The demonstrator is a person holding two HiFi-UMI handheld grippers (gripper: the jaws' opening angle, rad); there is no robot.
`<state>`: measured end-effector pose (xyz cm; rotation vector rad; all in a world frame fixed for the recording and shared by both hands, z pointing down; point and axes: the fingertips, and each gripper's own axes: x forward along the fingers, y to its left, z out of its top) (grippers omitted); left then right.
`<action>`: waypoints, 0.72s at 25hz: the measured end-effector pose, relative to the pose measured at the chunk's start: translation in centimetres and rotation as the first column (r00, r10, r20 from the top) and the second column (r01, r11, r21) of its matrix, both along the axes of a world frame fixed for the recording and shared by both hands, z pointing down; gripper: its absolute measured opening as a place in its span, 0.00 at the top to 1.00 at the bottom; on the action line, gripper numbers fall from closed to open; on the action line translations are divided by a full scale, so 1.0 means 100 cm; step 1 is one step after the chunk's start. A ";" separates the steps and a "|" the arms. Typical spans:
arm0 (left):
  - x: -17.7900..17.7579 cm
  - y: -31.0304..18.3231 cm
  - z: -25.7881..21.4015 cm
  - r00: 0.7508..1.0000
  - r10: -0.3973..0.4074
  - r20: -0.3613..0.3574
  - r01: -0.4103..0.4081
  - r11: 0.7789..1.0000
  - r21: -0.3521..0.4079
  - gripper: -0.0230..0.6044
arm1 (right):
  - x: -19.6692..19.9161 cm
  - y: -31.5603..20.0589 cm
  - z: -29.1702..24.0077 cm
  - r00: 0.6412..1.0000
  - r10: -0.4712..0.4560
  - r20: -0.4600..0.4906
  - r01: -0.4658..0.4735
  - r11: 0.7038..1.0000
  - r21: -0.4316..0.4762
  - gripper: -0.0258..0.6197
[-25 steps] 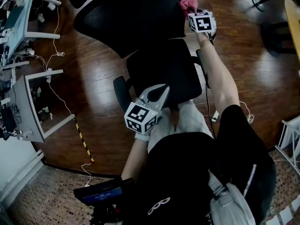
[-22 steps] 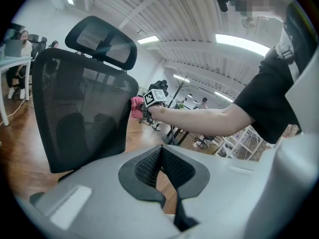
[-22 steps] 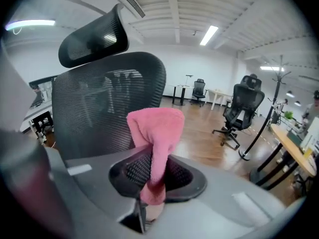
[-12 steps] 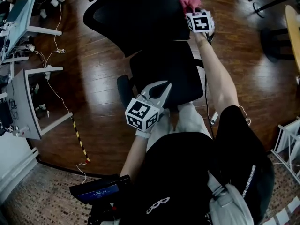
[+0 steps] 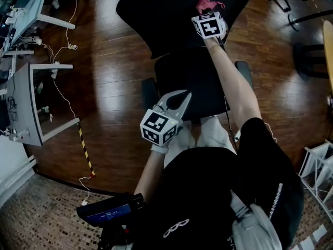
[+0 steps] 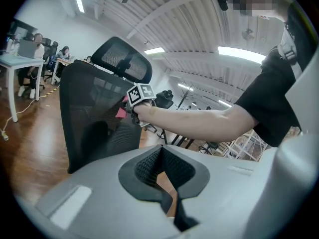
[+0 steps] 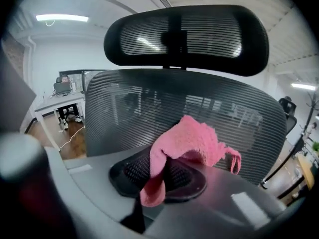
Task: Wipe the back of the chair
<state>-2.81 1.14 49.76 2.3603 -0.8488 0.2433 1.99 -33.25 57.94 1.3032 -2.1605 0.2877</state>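
The cloth [image 7: 187,143], pinched by the right gripper [image 5: 208,12], has been slid across the back [image 5: 166,14], top centre: wiping is begun. The left gripper [image 5: 179,100] is closed on nothing.

Dim head view with soft glare on the wooden floor [image 5: 112,72]. Both gripper views are brighter, lit by ceiling light strips [image 6: 239,51], fisheye-bent, dark-cornered, blurred up close.

Right tool [image 7: 158,172] pinches a pink cloth [image 7: 192,142] (bunched) before the mesh backrest [image 7: 119,108].
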 end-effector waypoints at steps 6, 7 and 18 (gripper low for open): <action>-0.043 0.010 0.003 0.999 -0.048 -0.002 0.048 0.999 0.006 0.98 | -0.082 0.018 0.002 0.995 -0.104 -0.007 0.104 0.995 0.003 0.89; -0.051 0.009 0.001 0.998 -0.059 -0.003 0.059 0.998 0.005 0.98 | -0.098 0.019 -0.001 0.992 -0.127 -0.008 0.127 0.992 0.002 0.89; -0.114 0.012 -0.012 0.987 -0.162 -0.009 0.162 0.987 0.008 0.98 | -0.249 0.048 -0.026 0.928 -0.372 0.006 0.371 0.928 0.018 0.89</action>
